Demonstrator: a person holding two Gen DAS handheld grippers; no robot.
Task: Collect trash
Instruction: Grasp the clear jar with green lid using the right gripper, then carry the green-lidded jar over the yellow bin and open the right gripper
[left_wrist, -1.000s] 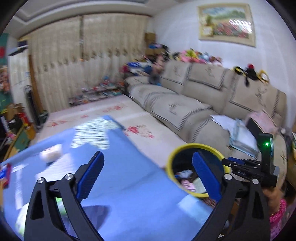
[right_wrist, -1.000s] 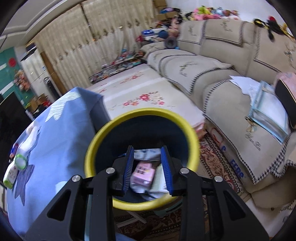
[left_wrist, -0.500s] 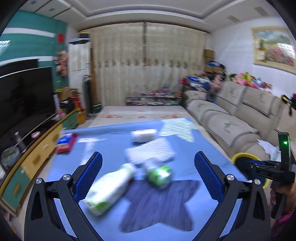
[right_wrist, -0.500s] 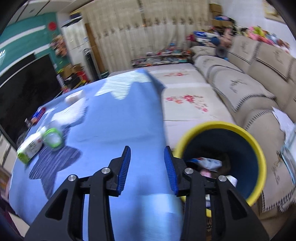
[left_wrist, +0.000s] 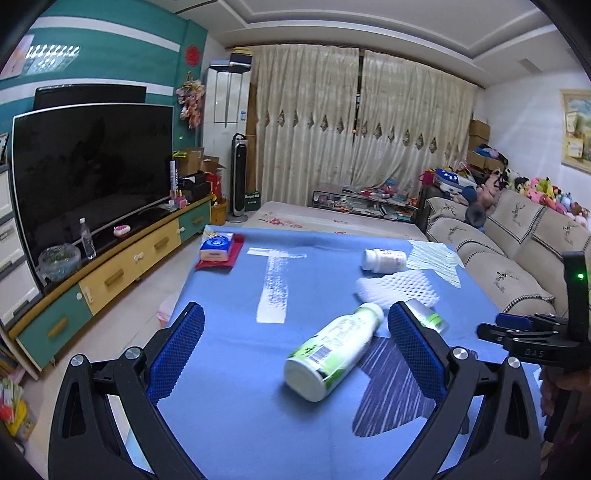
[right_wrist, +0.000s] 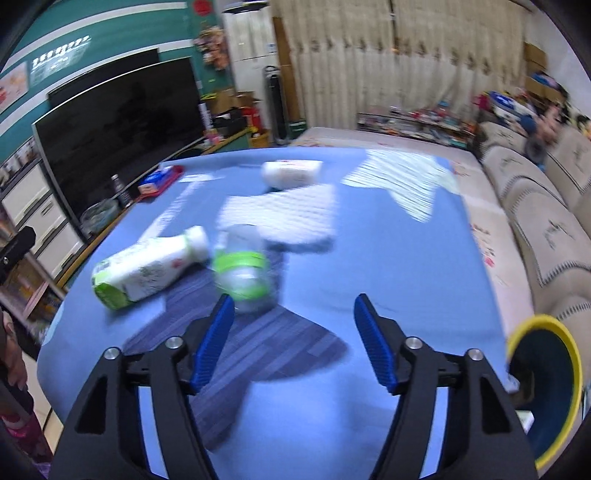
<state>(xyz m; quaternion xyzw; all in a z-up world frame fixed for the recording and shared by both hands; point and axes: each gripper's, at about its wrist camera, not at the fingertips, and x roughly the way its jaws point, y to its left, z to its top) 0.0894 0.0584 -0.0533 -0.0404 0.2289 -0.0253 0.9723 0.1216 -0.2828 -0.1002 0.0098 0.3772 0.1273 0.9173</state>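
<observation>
A white and green bottle (left_wrist: 334, 345) lies on its side on the blue table (left_wrist: 240, 398), between my open left gripper's (left_wrist: 295, 347) fingers and a little beyond them. It also shows in the right wrist view (right_wrist: 147, 267). A small green-banded cup (right_wrist: 243, 269) stands just ahead of my open right gripper (right_wrist: 293, 336), towards its left finger. White foam netting (left_wrist: 397, 290) and a white pill bottle (left_wrist: 384, 259) lie farther back. The yellow-rimmed trash bin (right_wrist: 546, 391) stands at the table's right edge.
A blue tissue pack on a red cloth (left_wrist: 218, 249) lies at the table's far left corner. A TV (left_wrist: 88, 173) and cabinet stand to the left. A beige sofa (left_wrist: 517, 251) runs along the right. My right gripper shows in the left wrist view (left_wrist: 532, 332).
Both grippers have swung left from the bin to face the table. My right gripper has opened wide and come close to the cup. The left gripper has neared the bottle.
</observation>
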